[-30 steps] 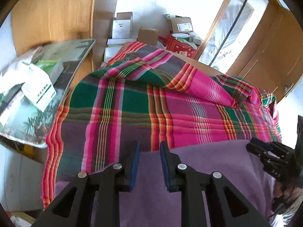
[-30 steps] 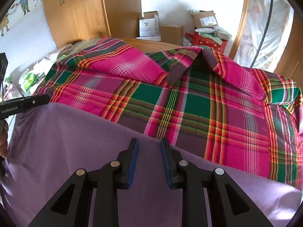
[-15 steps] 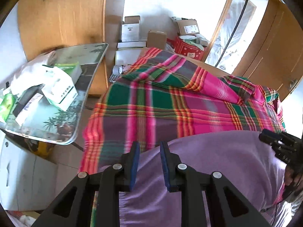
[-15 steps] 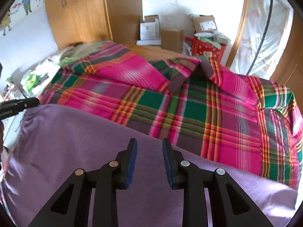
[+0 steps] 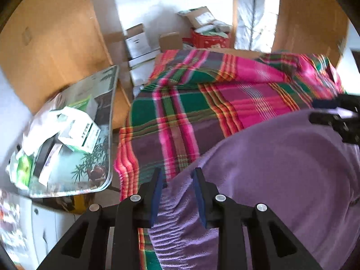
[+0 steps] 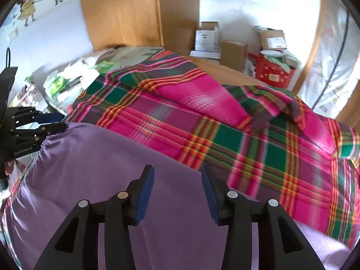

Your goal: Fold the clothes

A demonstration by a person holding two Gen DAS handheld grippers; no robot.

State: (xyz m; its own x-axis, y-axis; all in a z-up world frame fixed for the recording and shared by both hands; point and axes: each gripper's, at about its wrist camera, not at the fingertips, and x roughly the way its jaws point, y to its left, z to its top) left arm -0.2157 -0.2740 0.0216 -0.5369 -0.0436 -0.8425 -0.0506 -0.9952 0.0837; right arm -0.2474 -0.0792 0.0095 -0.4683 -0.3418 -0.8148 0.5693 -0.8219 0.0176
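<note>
A purple garment (image 5: 281, 168) (image 6: 101, 168) lies spread on the plaid bedspread (image 5: 191, 103) (image 6: 247, 135). My left gripper (image 5: 177, 171) holds the gathered left corner, whose edge runs between its blue pads. From the right wrist view, that left gripper (image 6: 60, 122) sits at the cloth's far left corner. My right gripper (image 6: 177, 168) hangs over the garment's far edge with its fingers well apart and nothing pinched. It shows in the left wrist view as the right gripper (image 5: 319, 111) at the cloth's right end.
A glass-topped table (image 5: 94, 162) with cartons and bags stands left of the bed. Cardboard boxes (image 6: 205, 38) and a red box (image 6: 272, 74) are stacked beyond the bed's far end. A wooden wardrobe (image 6: 123, 11) fills the back left.
The right gripper's fingers have spread and let go of the purple garment. Both cameras have risen and pulled back, and the left view has swung right.
</note>
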